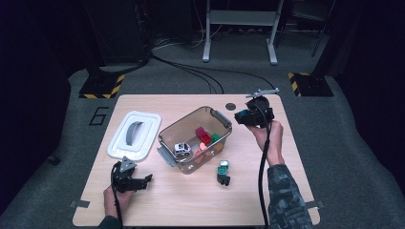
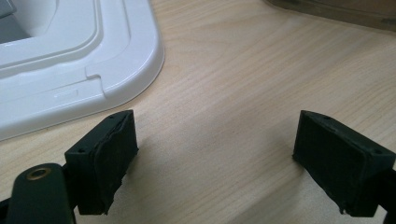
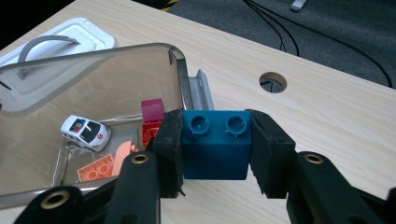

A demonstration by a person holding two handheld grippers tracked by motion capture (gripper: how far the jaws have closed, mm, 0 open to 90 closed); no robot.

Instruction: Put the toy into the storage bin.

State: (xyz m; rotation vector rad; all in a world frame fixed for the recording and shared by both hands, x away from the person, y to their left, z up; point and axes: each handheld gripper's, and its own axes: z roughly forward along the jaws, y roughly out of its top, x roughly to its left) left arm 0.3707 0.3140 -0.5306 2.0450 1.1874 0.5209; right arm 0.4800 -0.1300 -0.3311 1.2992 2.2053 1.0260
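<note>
A teal plastic building block with two round studs on top point(image 3: 215, 143) is clamped between the two black padded jaws of the right gripper point(image 3: 215, 149), one pad pressed against each side face, so the jaws are closed only as far as the block's width. In the high view the right gripper point(image 1: 249, 116) is held above the table just beside the right end of the clear, smoke-tinted plastic storage box point(image 1: 168, 132), over the pale wooden tabletop point(image 1: 191, 195). Inside the box a small white toy car point(image 3: 86, 132), a magenta block point(image 3: 153, 110), a red block point(image 3: 150, 130) and flat orange pieces point(image 3: 95, 169) are seen.

The left gripper point(image 2: 215, 154) is held low over the bare wood near the table's front left, with its jaws spread wide and nothing between them. Just beyond its left jaw lies the white plastic box lid with a grey handle point(image 1: 134, 134). A small dark toy with a green top point(image 1: 222, 171) stands on the table in front of the box.
</note>
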